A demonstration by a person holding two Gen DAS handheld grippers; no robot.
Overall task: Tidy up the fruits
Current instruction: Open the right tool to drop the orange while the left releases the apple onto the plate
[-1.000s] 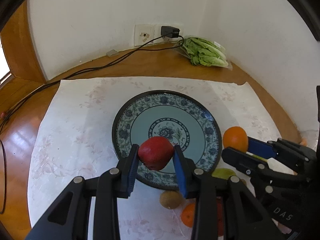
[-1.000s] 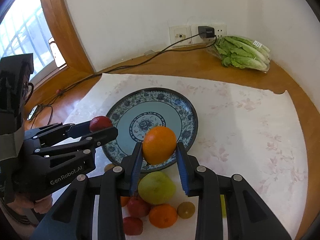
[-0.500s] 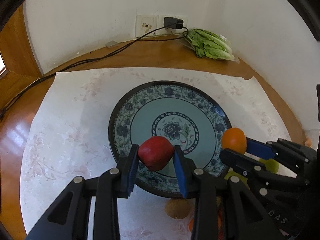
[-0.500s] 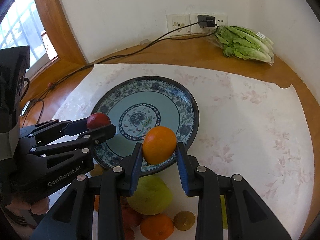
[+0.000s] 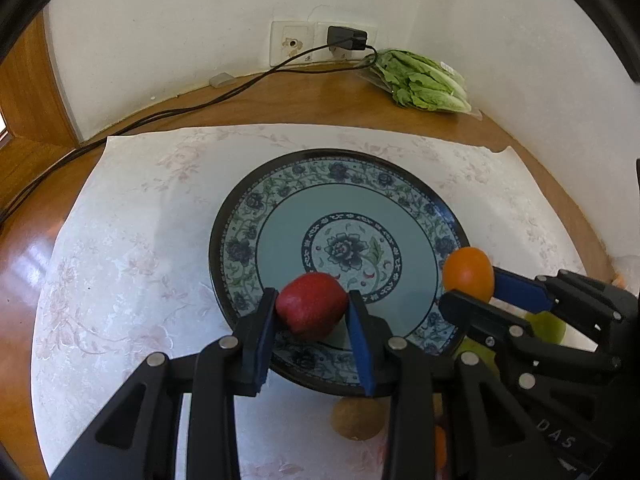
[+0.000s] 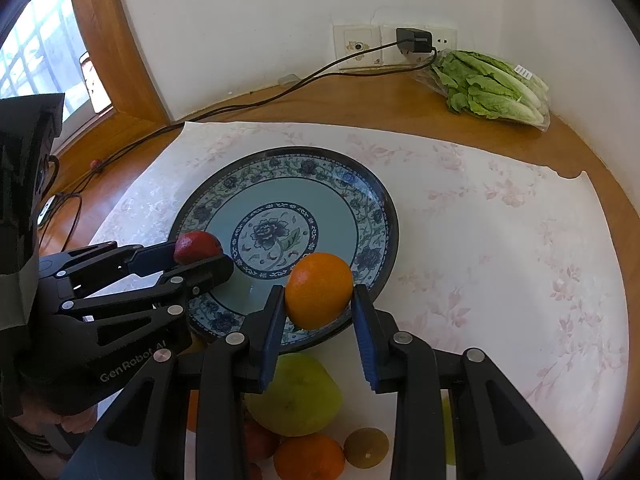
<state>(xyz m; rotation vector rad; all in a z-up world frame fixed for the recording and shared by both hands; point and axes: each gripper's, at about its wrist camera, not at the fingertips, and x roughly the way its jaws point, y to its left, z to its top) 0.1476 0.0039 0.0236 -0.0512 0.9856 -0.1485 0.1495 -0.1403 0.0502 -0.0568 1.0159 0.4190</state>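
Observation:
My left gripper (image 5: 314, 312) is shut on a red apple (image 5: 311, 305) and holds it over the near part of the blue floral plate (image 5: 280, 184). My right gripper (image 6: 319, 300) is shut on an orange (image 6: 319, 289) and holds it over the plate's (image 6: 352, 184) near right rim. The apple (image 6: 196, 246) and left gripper also show at the left of the right wrist view. The orange (image 5: 468, 272) shows at the right of the left wrist view. A green pear (image 6: 294, 394), another orange (image 6: 308, 456), a red fruit (image 6: 260, 442) and a brown kiwi (image 6: 366, 448) lie below the plate.
A white floral cloth (image 6: 500, 240) covers the round wooden table (image 6: 380, 104). Bagged lettuce (image 6: 488, 88) lies at the back right by the wall. A black cable (image 6: 248, 104) runs from the wall socket (image 6: 412, 40) across the table's back. A brown kiwi (image 5: 356, 418) lies beneath my left gripper.
Both grippers have moved forward with their fruit, from before the plate's near rim to over the plate. The plate looms larger in both views.

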